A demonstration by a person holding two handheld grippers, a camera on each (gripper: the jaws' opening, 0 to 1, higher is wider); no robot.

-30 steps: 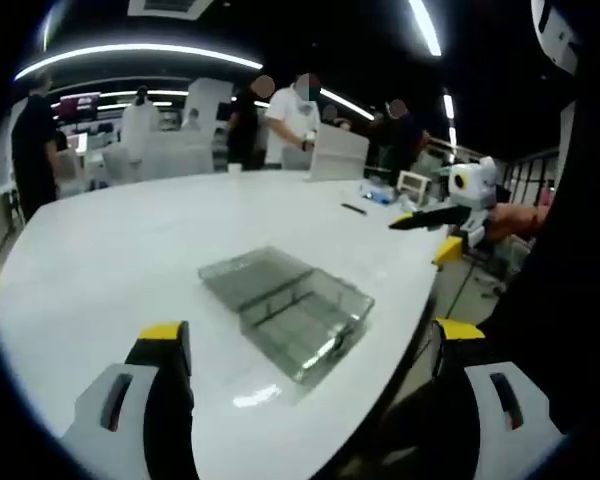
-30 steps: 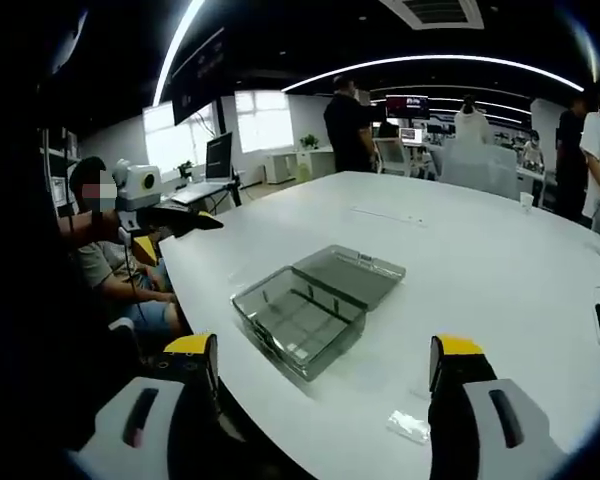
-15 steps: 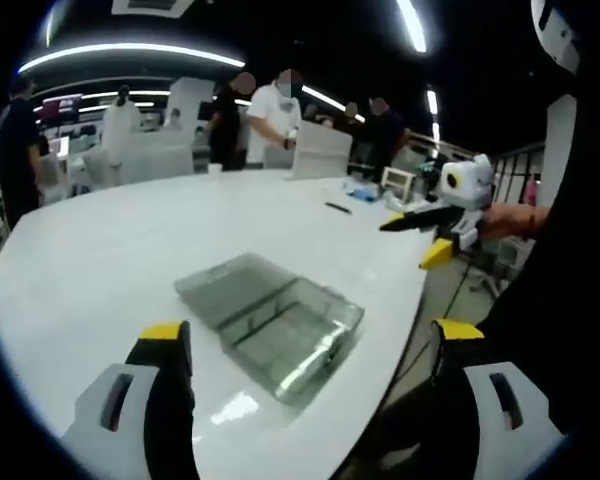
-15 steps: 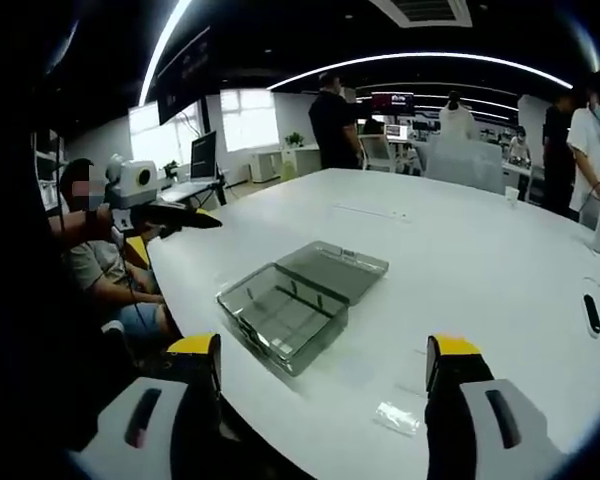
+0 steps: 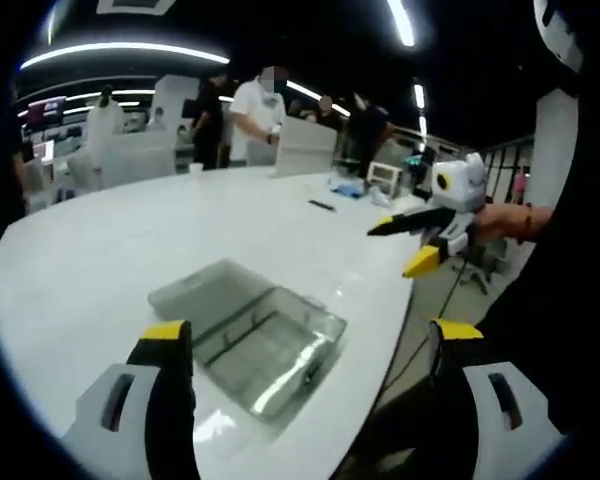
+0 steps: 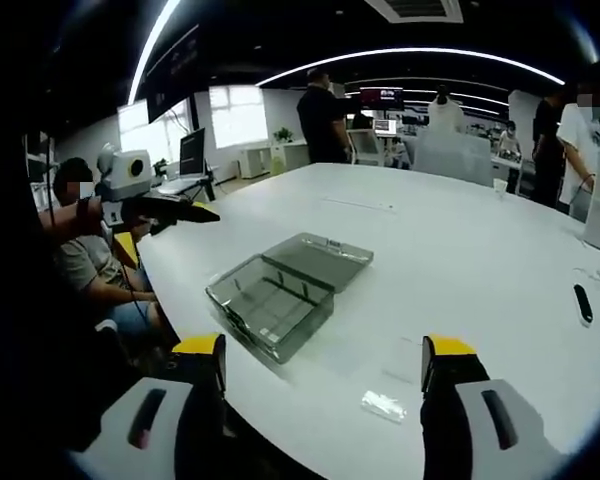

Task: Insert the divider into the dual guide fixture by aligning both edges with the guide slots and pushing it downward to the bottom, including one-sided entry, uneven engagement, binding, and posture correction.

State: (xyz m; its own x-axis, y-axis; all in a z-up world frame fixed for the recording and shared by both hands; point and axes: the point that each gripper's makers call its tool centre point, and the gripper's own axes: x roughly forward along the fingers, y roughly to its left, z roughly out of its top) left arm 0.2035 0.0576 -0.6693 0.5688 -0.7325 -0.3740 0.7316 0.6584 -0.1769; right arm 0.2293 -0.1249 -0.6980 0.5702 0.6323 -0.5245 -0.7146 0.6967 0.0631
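the clear plastic fixture (image 6: 275, 300) sits open on the white desk (image 6: 460, 260) near its curved edge, its hinged lid lying flat behind the tray, and it lies ahead of both tools, between them. in the right gripper view it is forward and to the left of the right tool (image 6: 320, 385), its long axis running diagonally away toward the upper right; in the left gripper view the same fixture (image 5: 250, 335) lies just ahead of the left tool (image 5: 305, 350), close to its left jaw, so the left tool looks to be the nearer one. a small clear flat piece (image 6: 383, 405) lies on the desk just in front of the right tool, between its jaws' line and apart from the fixture; it may be the divider, though it is too small to be sure. both tools are spread wide, released, holding and touching nothing. the coming move, as i judge it, turns on the right tool dropping to that piece before anything goes toward the fixture's slots.
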